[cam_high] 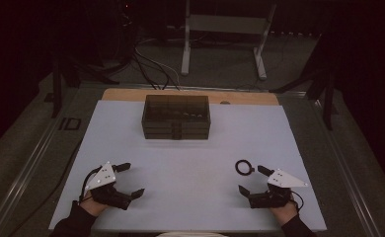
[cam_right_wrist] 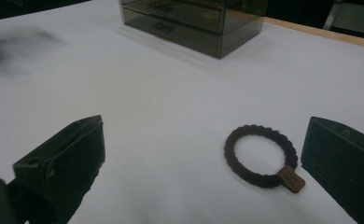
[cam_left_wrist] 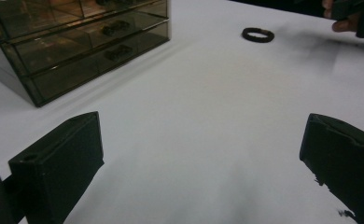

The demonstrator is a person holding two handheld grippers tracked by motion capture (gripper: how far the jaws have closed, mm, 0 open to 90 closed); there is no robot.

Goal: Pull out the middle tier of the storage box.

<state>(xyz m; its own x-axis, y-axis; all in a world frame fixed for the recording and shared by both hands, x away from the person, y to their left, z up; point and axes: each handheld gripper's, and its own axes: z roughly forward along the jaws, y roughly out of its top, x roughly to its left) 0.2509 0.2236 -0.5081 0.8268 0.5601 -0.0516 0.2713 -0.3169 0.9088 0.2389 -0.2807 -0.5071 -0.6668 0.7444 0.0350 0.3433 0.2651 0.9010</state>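
A black braided ring [cam_high: 244,167] with a small brown tag lies flat on the white table [cam_high: 190,153], at the front right. My right gripper [cam_high: 252,179] rests just behind it, open, with nothing pressed between its fingers. In the right gripper view the ring [cam_right_wrist: 230,151] lies ahead of the open gripper [cam_right_wrist: 203,154], close to the right-hand jaw and apart from it. My left gripper [cam_high: 131,179] sits at the front left, open and empty. From the left gripper view, the gripper [cam_left_wrist: 201,154] faces bare table, with the ring [cam_left_wrist: 257,34] far off.
A dark see-through drawer box [cam_high: 175,116] stands at the middle back of the table, with small dark items in its drawers [cam_left_wrist: 115,28]. Behind the table's wooden back edge [cam_high: 131,94] are floor cables [cam_high: 151,66] and a metal stand [cam_high: 225,34].
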